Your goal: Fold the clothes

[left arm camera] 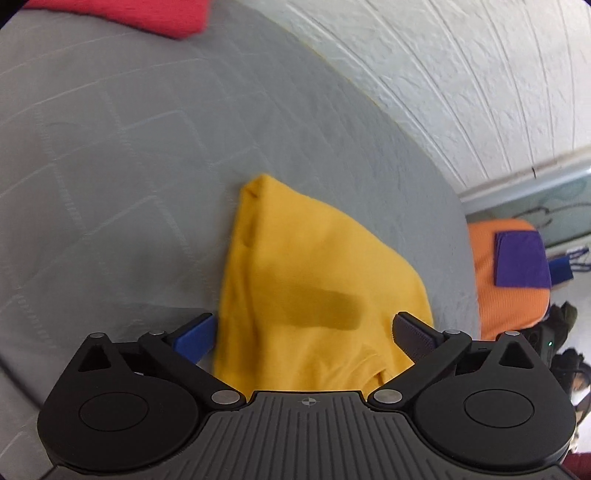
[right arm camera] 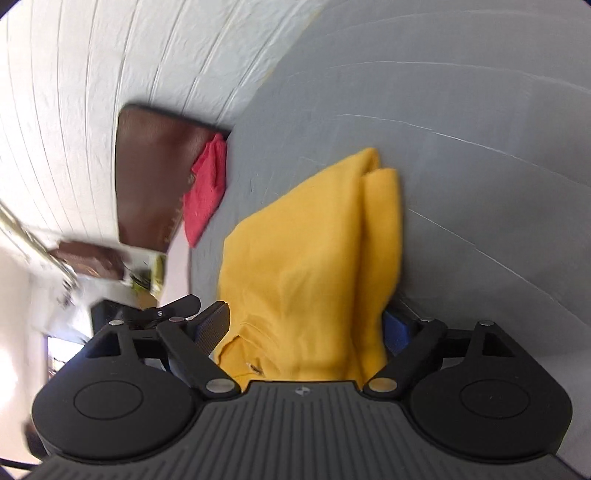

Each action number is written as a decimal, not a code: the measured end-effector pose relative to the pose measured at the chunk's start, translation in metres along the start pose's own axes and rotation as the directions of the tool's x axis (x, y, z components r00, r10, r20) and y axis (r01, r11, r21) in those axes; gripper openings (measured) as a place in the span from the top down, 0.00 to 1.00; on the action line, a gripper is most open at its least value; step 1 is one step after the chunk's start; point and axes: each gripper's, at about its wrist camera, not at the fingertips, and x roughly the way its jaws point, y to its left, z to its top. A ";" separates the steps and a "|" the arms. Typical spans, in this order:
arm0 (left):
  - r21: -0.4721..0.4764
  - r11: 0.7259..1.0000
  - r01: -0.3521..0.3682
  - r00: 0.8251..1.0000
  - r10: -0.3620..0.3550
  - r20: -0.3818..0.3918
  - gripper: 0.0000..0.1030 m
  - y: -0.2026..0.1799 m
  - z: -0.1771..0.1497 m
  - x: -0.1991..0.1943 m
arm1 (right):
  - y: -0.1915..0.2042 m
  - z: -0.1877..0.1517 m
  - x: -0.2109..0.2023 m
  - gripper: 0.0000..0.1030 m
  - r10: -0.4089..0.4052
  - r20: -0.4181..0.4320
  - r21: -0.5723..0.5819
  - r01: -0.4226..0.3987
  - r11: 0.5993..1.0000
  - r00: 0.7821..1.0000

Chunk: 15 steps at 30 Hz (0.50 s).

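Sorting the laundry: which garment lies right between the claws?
The yellow garment, between both open claws; the red garment lies farther up the bed, the orange one off to the side.

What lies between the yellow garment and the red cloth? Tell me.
Only bare grey bedcover: in the left wrist view nothing lies between the yellow garment and the red cloth. The right wrist view agrees.

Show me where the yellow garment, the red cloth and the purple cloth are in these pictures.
yellow garment (left arm camera: 314,273): left wrist view, middle of its top layer.
red cloth (right arm camera: 205,195): right wrist view, middle of the cloth, beside the brown board.
purple cloth (left arm camera: 521,260): left wrist view, centre of the folded square on the orange fabric.
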 end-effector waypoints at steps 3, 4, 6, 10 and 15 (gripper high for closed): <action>0.062 0.997 -0.056 0.998 0.054 0.028 0.55 -0.012 -0.004 0.005 | 0.000 -0.002 -0.001 0.76 -0.036 0.018 0.008 0.035 0.999 0.999; 0.067 0.995 -0.073 0.997 0.071 0.033 0.69 -0.013 -0.004 0.004 | -0.002 -0.004 -0.001 0.77 -0.029 0.024 0.018 0.029 0.999 0.999; 0.071 0.995 -0.075 0.996 0.072 0.044 0.79 -0.013 -0.006 0.002 | -0.006 -0.006 -0.001 0.77 -0.016 0.037 0.039 0.014 0.999 0.999; 0.097 0.993 -0.074 0.993 0.065 0.095 0.85 -0.020 -0.004 -0.019 | 0.031 -0.005 0.000 0.80 0.033 0.062 -0.049 -0.030 0.998 0.998; 0.156 0.978 -0.138 0.949 0.086 0.303 0.84 -0.034 0.027 -0.100 | 0.126 0.021 0.023 0.80 0.049 0.086 -0.264 -0.025 0.964 0.995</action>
